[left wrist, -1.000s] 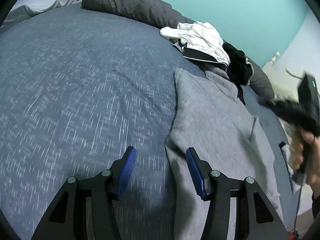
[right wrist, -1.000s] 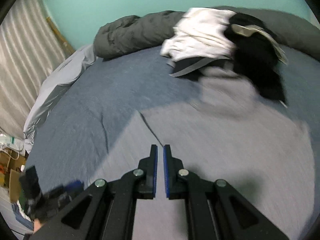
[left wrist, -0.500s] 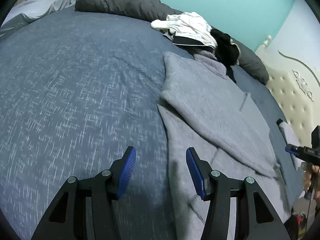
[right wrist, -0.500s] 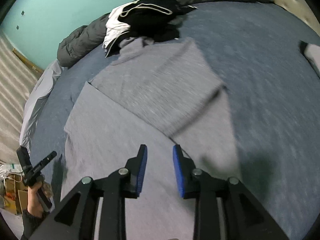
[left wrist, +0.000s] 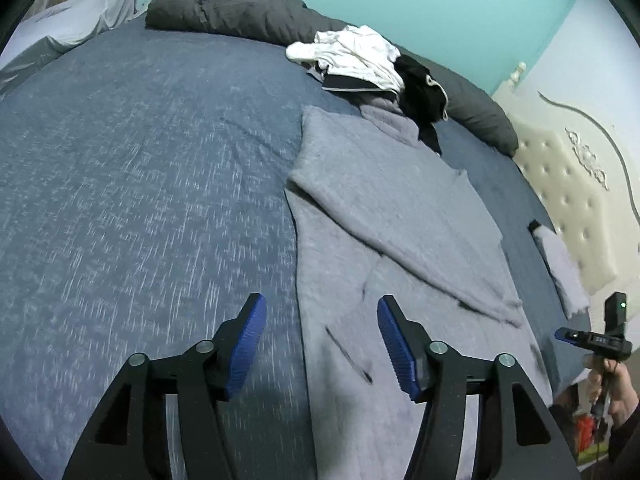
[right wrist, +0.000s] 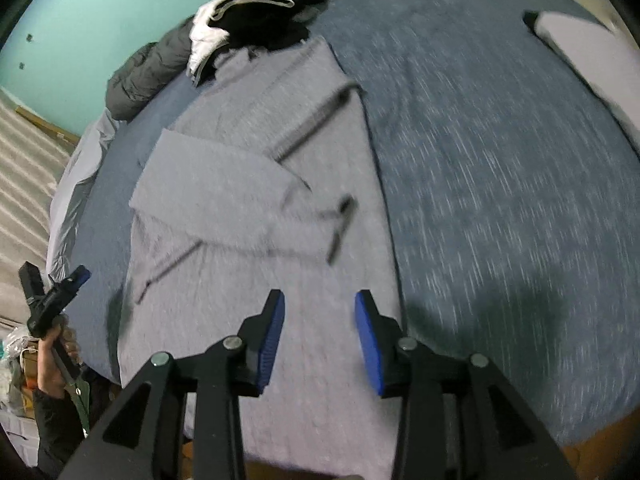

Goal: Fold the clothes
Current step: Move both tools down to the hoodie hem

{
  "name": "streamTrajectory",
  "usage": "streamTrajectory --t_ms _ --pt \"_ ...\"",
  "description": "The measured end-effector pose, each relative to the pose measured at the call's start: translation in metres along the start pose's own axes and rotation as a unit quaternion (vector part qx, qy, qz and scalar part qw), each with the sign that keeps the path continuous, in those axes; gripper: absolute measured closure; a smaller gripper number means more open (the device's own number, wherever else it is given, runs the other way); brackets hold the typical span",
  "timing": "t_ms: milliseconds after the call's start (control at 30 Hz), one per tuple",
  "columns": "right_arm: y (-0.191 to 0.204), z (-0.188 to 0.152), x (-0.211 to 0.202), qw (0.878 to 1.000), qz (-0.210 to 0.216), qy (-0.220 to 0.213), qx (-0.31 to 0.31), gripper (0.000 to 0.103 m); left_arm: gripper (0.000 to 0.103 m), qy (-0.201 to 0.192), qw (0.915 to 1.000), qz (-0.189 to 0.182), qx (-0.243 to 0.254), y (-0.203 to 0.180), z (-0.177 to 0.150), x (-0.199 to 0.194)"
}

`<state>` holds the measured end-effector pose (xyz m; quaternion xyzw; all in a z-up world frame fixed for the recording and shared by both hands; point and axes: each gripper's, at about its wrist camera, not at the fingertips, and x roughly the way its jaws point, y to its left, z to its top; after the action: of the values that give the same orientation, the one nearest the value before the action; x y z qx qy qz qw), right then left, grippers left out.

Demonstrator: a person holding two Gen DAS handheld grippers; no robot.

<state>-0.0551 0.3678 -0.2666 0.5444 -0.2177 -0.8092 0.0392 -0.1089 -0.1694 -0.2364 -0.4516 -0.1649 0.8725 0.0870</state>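
On the blue bed, going left to right, my left tool hangs with its blue pads spread wide and nothing between them, straddling the left edge of the grey sweatshirt. The sweatshirt lies flat from about six o'clock up toward one o'clock, one sleeve folded across the body. Beyond it, at twelve to one o'clock, sits the pile of white and black clothes against the dark duvet. Farther right, at three o'clock, a folded grey piece rests near the headboard.

My right tool is also parted, less widely, gripping nothing, poised over the sweatshirt's lower right part.

I judge I am mid-fold: sleeves appear tucked in, the body not yet doubled over. The next move, I think, calls for both tools to drop onto the hem corners nearest me, pinch the fabric, and carry it up toward the collar at twelve o'clock.
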Motion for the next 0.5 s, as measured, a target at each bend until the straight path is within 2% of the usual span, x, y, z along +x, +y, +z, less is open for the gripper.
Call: streamTrajectory --t_ms 200,267,433,500 --pt "-0.005 -0.026 -0.005 1.0 0.0 0.015 -0.006 0.064 0.037 0.038 0.999 0.008 0.023 -0.012 -0.024 -0.023" --pt "-0.008 -0.035 -0.007 1.0 -0.003 0.022 -0.008 0.06 0.035 0.059 0.9978 0.008 0.029 -0.014 -0.036 -0.024" --pt "-0.017 -0.054 -0.009 0.999 -0.001 0.037 -0.014 0.057 0.035 0.114 0.9924 0.012 0.045 -0.017 -0.066 -0.021" --pt "-0.02 -0.061 -0.008 0.999 -0.002 0.046 -0.013 0.057 0.035 0.131 0.9907 0.003 0.038 -0.015 -0.077 -0.019"
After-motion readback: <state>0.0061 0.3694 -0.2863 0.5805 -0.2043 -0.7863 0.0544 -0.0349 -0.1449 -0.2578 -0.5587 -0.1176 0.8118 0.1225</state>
